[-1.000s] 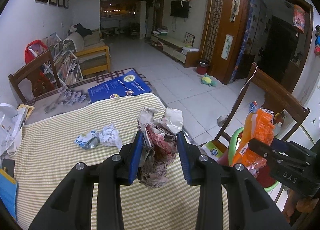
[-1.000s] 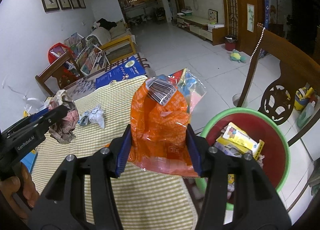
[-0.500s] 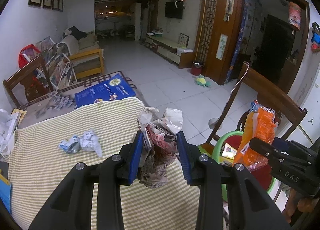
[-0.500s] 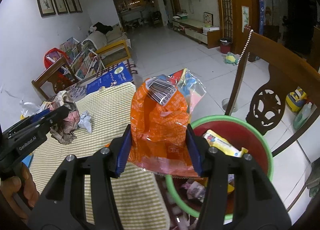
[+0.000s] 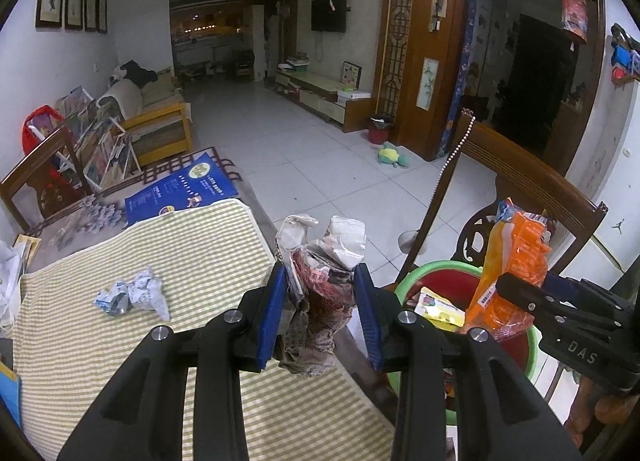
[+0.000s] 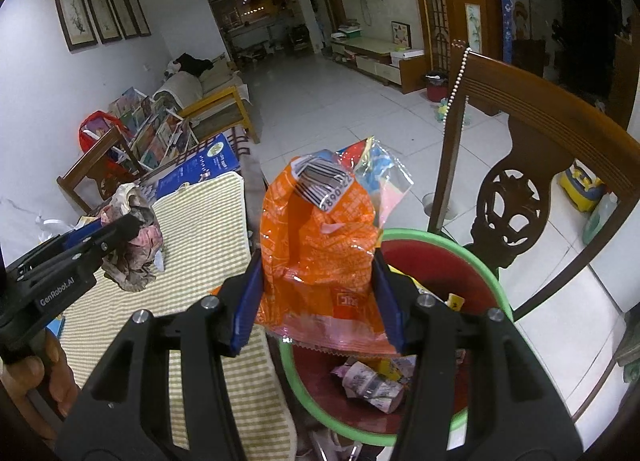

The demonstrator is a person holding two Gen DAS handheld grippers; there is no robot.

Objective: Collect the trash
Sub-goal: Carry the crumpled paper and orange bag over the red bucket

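Note:
My left gripper (image 5: 320,315) is shut on a crumpled wad of newspaper (image 5: 320,281), held above the right edge of the striped tablecloth (image 5: 120,341). The wad also shows in the right wrist view (image 6: 132,249). My right gripper (image 6: 320,293) is shut on an orange snack bag (image 6: 320,245), held over the green-rimmed red bin (image 6: 480,261) that holds several wrappers. The bag (image 5: 512,273) and bin (image 5: 436,273) show at the right of the left wrist view. A small crumpled white and blue paper (image 5: 132,295) lies on the tablecloth.
A wooden chair (image 6: 520,165) stands just behind the bin. A blue booklet (image 5: 180,191) lies at the table's far end. Another chair (image 5: 40,177) and a book rack stand at the far left. Tiled floor lies beyond.
Both grippers have moved right with their loads. The orange bag now hangs over the bin, and the newspaper wad has reached the table's right edge.

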